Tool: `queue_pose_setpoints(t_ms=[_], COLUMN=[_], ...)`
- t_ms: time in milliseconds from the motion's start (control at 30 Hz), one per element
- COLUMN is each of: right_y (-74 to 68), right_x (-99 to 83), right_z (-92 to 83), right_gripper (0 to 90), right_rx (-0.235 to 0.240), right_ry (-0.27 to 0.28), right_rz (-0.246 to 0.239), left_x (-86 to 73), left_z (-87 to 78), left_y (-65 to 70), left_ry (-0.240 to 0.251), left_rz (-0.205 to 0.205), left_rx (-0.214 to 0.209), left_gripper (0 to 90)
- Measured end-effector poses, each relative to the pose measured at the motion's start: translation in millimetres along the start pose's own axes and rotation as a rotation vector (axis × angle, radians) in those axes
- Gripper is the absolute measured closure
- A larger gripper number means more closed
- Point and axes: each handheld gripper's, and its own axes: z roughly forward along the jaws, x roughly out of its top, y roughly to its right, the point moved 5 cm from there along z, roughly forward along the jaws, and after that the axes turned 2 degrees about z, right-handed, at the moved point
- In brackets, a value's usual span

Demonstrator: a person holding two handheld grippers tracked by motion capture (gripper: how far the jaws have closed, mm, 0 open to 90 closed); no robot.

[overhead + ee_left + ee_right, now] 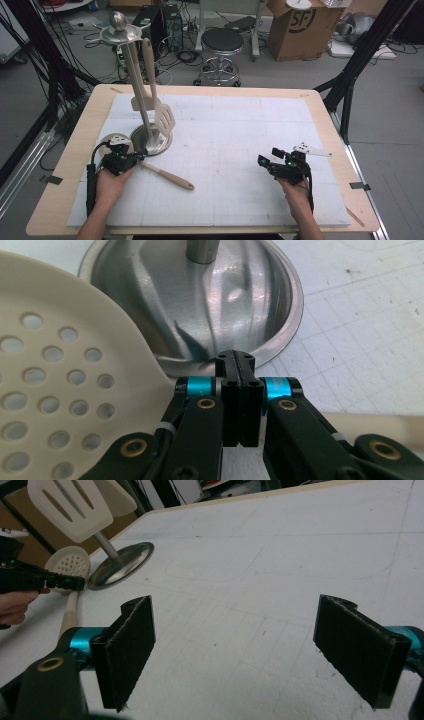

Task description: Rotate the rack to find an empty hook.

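The left gripper (pixel 239 390) is sitting with its jaws pressed together, nothing visible between them, just above the skimmer (pixel 55 375), which is lying flat on the mat (pixel 240 150) (its perforated head touching the rack base (pixel 200 305), its handle (pixel 167 175) running toward the table's middle). The right gripper (pixel 250 655) is hovering well apart, jaws wide and empty.

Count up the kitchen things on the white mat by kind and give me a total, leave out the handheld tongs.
Slotted turner, hanging on the stand: 1
Plain spatula, hanging on the stand: 1
Perforated skimmer, lying on the mat: 1
Metal utensil stand: 1
Total: 4
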Motion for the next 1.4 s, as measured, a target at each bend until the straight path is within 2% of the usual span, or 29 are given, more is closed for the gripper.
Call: queue_pose_setpoints(t_ms=[67, 133, 200, 267, 367, 500, 900, 1033, 1100, 1200, 1300, 1400], right_y=[0.2, 0.3, 0.3, 0.6, -0.3, -1.7, -3.4, -2.8, -2.8, -4.1, -1.9, -2.9], right_x=[1.2, 1.9, 1.8, 1.9, 2.3, 2.8, 3.8, 3.9, 3.9, 4.6, 5.1, 4.4], right_z=[-1.8, -3.1, -3.9, -3.6, -3.5, -4.1, -5.2, -5.3, -4.9, -5.7, -6.1, -5.8], right_gripper=[16.0, 16.0, 16.0, 16.0, 16.0, 16.0, 16.1, 16.2, 16.1, 16.2, 16.2, 16.4], right_rx=[0.002, 0.006, 0.007, 0.007, 0.009, 0.009, 0.014, 0.014, 0.014, 0.017, 0.013, 0.020], right_ry=[0.008, 0.014, 0.012, 0.013, 0.015, 0.017, 0.022, 0.023, 0.023, 0.026, 0.033, 0.026], right_rz=[0.006, 0.003, 0.009, 0.004, -0.001, 0.005, 0.004, 0.005, 0.001, 0.001, 0.007, 0.011], left_x=[-1.9, -5.9, -9.9, -15.2, -22.4, -32.3, -43.2, -45.9, -47.0, -47.0, -46.8, -43.5], left_z=[-3.9, -7.6, -13.7, -18.7, -28.1, -37.0, -58.5, -57.5, -51.2, -49.5, -52.4, -58.1], left_y=[0.5, 1.4, 2.1, 2.7, 3.0, 5.7, 14.4, 12.3, 10.2, 11.5, 13.1, 12.6], left_ry=[0.003, -0.027, -0.019, -0.040, -0.021, -0.031, -0.017, -0.020, -0.035, -0.029, -0.014, 0.034], left_rz=[-0.002, -0.007, -0.008, -0.020, -0.039, -0.031, -0.040, -0.044, -0.055, -0.056, -0.059, -0.082], left_rx=[0.005, 0.007, 0.005, 0.000, -0.013, -0.011, -0.029, -0.044, -0.033, -0.027, -0.049, -0.058], left_gripper=[90.0, 90.0, 90.0, 90.0, 90.0, 89.9, 90.0, 90.0, 90.0, 90.0, 90.0, 89.8])
